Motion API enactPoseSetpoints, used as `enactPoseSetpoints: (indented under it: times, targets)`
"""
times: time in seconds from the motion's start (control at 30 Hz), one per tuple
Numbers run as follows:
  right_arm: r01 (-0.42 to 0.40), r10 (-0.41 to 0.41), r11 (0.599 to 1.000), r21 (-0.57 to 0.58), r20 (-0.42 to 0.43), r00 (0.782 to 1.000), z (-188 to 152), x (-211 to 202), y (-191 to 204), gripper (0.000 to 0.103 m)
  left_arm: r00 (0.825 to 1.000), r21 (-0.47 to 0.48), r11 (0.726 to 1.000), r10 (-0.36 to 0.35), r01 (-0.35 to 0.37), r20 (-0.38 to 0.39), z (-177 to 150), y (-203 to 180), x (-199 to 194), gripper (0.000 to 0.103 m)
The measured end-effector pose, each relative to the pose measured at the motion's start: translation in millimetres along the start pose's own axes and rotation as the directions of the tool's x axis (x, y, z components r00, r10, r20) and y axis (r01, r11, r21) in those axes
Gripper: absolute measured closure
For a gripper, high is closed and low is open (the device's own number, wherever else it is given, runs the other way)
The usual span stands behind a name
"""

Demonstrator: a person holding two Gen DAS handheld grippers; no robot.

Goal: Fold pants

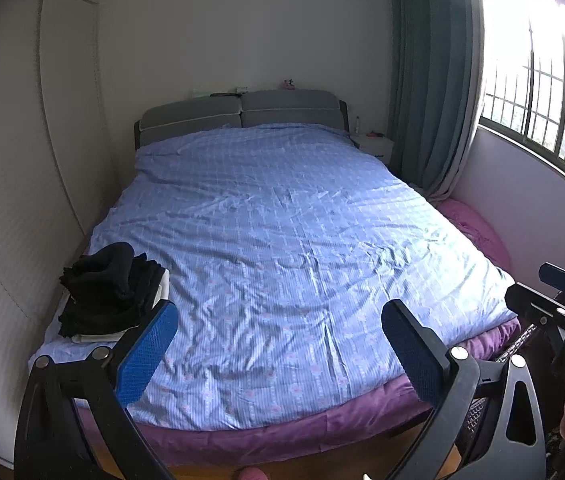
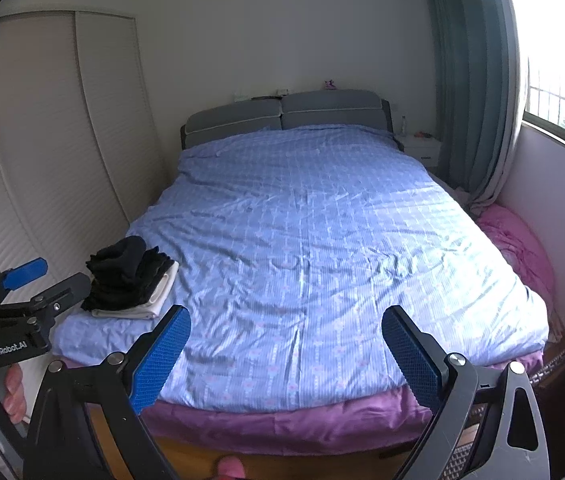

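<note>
A stack of folded black pants (image 1: 110, 288) rests on a folded white garment (image 1: 94, 337) at the near left corner of the bed; the stack also shows in the right wrist view (image 2: 126, 278). My left gripper (image 1: 278, 350) is open and empty, held above the foot of the bed, right of the stack. My right gripper (image 2: 286, 354) is open and empty, also above the foot of the bed. Each gripper shows at the edge of the other's view, the left (image 2: 22, 292) and the right (image 1: 562, 292).
A bed with a blue checked cover (image 1: 282, 220) fills the room's middle, over a purple sheet (image 1: 282, 436). A white wardrobe (image 2: 42, 160) stands on the left. A nightstand (image 1: 374, 146), teal curtain (image 1: 430, 80) and window lie to the right. Pink bedding (image 2: 514, 240) lies beside the bed.
</note>
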State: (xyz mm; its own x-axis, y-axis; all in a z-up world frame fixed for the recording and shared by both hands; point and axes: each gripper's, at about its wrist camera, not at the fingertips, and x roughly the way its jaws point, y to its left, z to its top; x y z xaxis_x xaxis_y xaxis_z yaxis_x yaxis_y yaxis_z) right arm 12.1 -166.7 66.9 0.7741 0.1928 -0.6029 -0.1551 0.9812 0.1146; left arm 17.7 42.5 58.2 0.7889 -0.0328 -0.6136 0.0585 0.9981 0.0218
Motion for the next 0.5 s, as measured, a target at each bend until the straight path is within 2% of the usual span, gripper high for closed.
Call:
enactPoseSetpoints:
  times: [0.5]
  targets:
    - [0.031,-0.031,1.000,-0.001,-0.020,0.999,2,5,6,0.006,0.999,-0.013,1.000,-0.019,0.018,-0.042,-1,11,18,0.000]
